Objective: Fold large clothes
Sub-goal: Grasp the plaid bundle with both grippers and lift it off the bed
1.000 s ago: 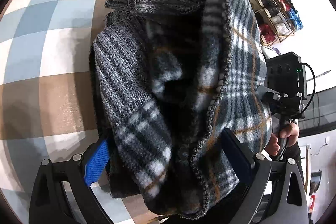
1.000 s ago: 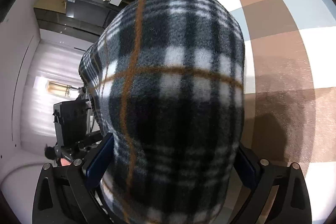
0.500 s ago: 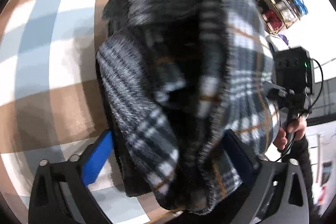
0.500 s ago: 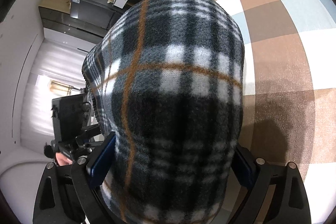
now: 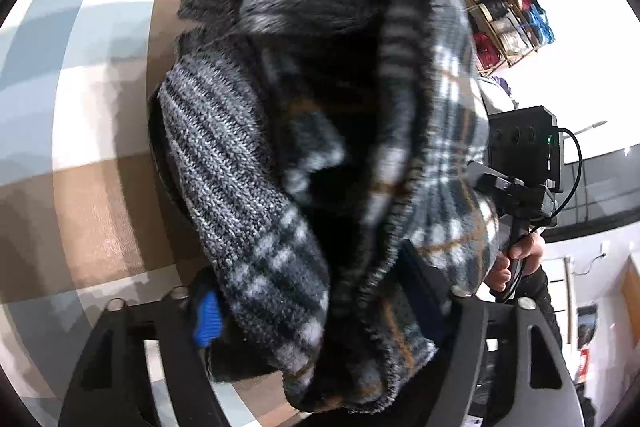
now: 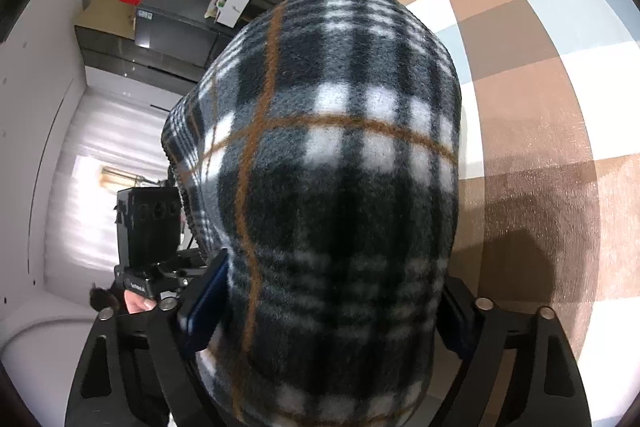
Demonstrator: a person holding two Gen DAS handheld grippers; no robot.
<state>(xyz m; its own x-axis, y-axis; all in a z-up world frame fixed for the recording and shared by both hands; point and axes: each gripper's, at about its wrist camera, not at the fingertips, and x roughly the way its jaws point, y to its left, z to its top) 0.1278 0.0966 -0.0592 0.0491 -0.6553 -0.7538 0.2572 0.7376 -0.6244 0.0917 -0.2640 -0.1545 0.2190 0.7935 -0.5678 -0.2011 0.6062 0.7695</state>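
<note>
Checked in brown, pale blue and white, the cloth-covered surface (image 6: 560, 75) spreads behind everything and serves as the landmark. Above it hangs the plaid fleece garment (image 6: 340, 167), dark grey and white with thin orange lines, lifted off the checks and filling most of both views. Its shadow falls on a brown square of the checked surface, to the right of the bundle in the right wrist view.

Seen from the left wrist, the garment (image 5: 420, 147) shows a grey ribbed knit cuff (image 5: 224, 163) on the side nearer the checked surface, with dark folds bunched in the middle; this view is smeared, so the finer folds are hard to read.

At the garment's lower end, the left gripper (image 5: 316, 307) is clamped on a thick wad of fabric, its blue-padded fingers (image 5: 206, 315) pressed against either side. The right gripper (image 6: 324, 307) likewise pinches the plaid fleece, which bulges out over both its fingers.

Away from the checked surface, against the white wall, stands a wooden rack (image 5: 508, 19) holding red, blue and black items. Smallest, the person's right hand (image 5: 516, 259) grips a handle at the fleece's far edge.
</note>
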